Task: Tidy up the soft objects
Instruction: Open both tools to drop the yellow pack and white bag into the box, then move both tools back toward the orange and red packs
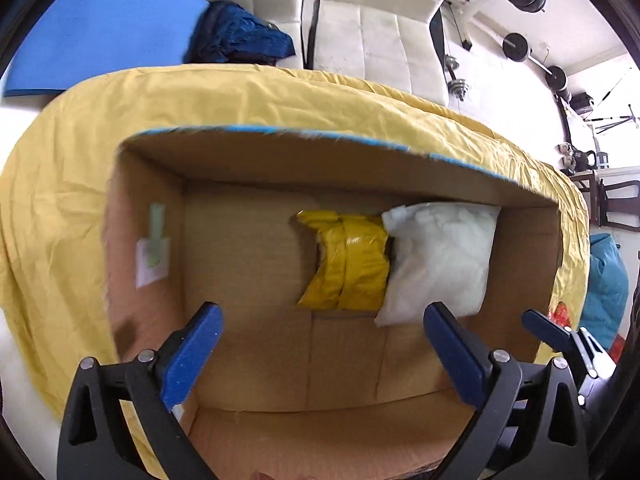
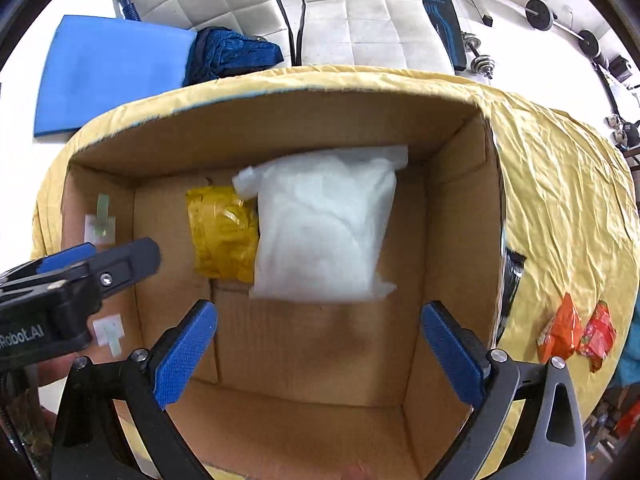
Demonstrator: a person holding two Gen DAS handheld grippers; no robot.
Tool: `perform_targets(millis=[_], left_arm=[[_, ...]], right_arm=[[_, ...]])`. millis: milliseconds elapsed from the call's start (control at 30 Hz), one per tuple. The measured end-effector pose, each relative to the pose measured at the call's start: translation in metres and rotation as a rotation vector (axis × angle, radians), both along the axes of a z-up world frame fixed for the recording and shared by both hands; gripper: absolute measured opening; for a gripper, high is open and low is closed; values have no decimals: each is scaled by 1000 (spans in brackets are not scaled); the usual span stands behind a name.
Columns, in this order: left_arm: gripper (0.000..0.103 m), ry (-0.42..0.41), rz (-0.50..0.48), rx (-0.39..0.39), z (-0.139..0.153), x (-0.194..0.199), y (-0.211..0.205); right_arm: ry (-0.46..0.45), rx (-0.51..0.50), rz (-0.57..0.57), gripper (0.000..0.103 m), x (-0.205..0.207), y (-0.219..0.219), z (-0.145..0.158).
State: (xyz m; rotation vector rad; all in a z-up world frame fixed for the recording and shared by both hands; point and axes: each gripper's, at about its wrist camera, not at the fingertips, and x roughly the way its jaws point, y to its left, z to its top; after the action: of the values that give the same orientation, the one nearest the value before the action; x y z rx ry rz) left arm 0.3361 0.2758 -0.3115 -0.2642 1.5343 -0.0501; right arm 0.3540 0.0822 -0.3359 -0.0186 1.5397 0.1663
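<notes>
White bag (image 2: 324, 228) lies in the box (image 2: 280, 120) below both claws (image 1: 320, 344) (image 2: 320, 344) (wide open, empty).

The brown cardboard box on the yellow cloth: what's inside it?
Inside the brown cardboard box lie a yellow taped bundle and a white soft plastic bag, side by side and touching. Whatever lies under them is covered.

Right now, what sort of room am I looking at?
Probably a home living room doubling as a gym: white cushioned seats, a barbell and dumbbells behind a table under a yellow cloth.
</notes>
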Motion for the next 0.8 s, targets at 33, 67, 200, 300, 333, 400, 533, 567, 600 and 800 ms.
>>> perform_targets(millis=[33, 67, 200, 300, 333, 400, 533, 567, 600, 800], left_arm=[[103, -15, 1, 16, 3, -7, 2], [103, -21, 0, 26, 2, -13, 0], [103, -99, -2, 111, 16, -36, -2], [103, -161, 8, 174, 30, -54, -1], [103, -183, 9, 198, 37, -60, -3], [103, -240, -8, 251, 52, -75, -7], [103, -294, -9, 248, 72, -100, -10], [103, -300, -3, 235, 76, -105, -10], [103, -313, 6, 213, 82, -111, -10], [103, -378, 14, 188, 122, -142, -15]], right_arm=[[-2, -2, 5, 103, -3, -1, 1], [-7, -3, 10, 103, -8, 2, 3], [-49, -14, 16, 103, -34, 1, 15], [-87, -7, 13, 103, -56, -3, 32], [-100, -8, 17, 103, -62, -3, 37], [-125, 0, 23, 103, -74, -3, 49], [-167, 11, 25, 103, -97, -8, 74], [-178, 17, 27, 103, -103, -10, 81], [-187, 19, 28, 103, -107, -12, 87], [-238, 34, 29, 103, -143, -20, 123]])
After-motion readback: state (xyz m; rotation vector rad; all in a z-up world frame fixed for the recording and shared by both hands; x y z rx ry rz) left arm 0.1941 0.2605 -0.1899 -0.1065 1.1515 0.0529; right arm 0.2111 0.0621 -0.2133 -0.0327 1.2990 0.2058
